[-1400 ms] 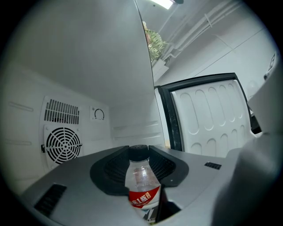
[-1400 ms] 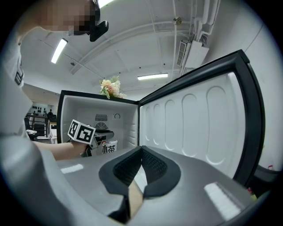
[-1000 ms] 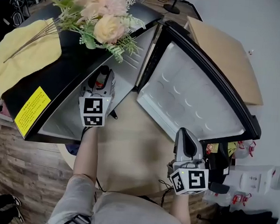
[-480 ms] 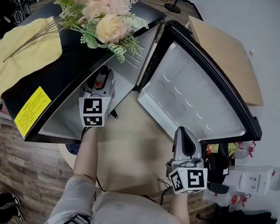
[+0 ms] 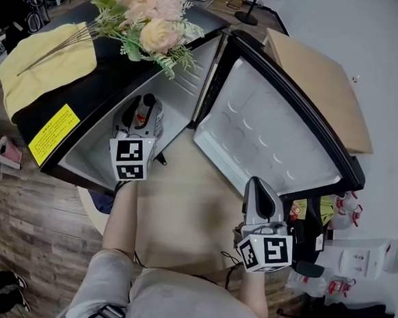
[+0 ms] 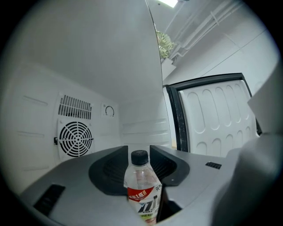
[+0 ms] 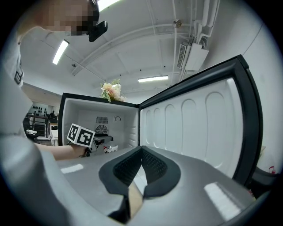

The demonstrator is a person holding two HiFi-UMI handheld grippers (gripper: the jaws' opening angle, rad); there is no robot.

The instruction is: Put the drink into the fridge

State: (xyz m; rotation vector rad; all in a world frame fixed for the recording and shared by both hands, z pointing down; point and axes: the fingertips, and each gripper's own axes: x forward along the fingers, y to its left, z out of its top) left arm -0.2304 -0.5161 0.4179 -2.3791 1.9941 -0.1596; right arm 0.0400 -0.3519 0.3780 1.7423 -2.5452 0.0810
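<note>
Drink bottle (image 6: 142, 194) stood upright inside the open fridge (image 6: 101, 84), between the fingers of the left gripper (image 6: 138, 150), with its black cap up and its red-and-white label facing my camera. Its base was out of sight, so I could not tell what it rested on. Those fingers had just been opening and sat spread wide, with gaps showing on either side of the cap, not pressing on the bottle. Behind it I saw the round fan grille (image 6: 76, 138) on the white back wall. The right gripper (image 7: 141, 150) hung outside, beside the swung-out fridge door (image 7: 194, 128), its fingers closed tip to tip with nothing between them. In the head view, flowers (image 5: 151, 21) and a yellow cloth (image 5: 48, 67) lay on the fridge's black top.
</note>
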